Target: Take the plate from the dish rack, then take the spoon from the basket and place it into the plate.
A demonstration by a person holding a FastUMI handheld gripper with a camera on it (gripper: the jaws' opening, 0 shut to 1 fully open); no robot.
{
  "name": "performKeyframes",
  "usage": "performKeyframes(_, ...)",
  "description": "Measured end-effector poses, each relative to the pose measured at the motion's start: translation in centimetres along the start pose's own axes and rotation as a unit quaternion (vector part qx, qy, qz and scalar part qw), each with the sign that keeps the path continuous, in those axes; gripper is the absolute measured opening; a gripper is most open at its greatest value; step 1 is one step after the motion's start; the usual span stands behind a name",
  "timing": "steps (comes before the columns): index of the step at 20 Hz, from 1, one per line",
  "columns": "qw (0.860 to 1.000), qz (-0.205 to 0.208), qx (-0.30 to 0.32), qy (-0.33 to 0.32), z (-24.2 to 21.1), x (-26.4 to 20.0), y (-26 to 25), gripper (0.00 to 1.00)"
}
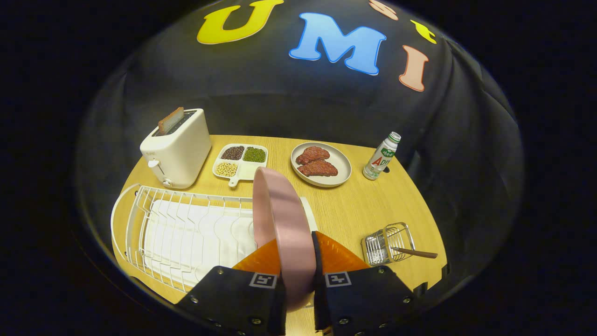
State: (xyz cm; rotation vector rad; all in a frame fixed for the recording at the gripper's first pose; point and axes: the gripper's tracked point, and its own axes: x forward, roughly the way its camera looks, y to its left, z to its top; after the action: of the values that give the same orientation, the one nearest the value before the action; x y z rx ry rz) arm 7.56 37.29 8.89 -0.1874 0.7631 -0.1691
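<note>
A pink plate point(282, 219) stands on edge between my two orange fingers, and my gripper point(297, 254) is shut on its rim. The plate is held above the right end of the white wire dish rack point(182, 228), which lies to the left of the fingers. To the right of the fingers stands a small wire basket point(387, 242). A spoon's dark handle point(417, 253) sticks out of it toward the right; the bowl of the spoon is hidden inside the basket.
Beyond the rack stands a white toaster point(179, 147) with a slice of toast in it. A divided dish of beans point(240, 161), a plate with meat point(321, 163) and a small bottle point(381, 156) line the wooden table's point(354, 210) far side.
</note>
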Motion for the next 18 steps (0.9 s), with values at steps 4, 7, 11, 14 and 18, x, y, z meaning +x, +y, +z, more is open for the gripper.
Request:
performKeyframes(4, 0.999, -0.021, -0.04, -0.012, 0.4, -1.1, 0.6, 0.23)
performKeyframes(7, 0.999, -0.023, -0.039, -0.018, 0.8, -2.1, 0.8, 0.23)
performKeyframes(11, 0.999, -0.03, -0.03, -0.029, 0.9, -4.2, 0.1, 0.23)
performKeyframes(14, 0.998, -0.036, -0.028, -0.042, 0.6, -6.7, -0.6, 0.23)
performKeyframes(18, 0.998, -0.025, -0.018, -0.049, -2.0, -10.9, -0.2, 0.23)
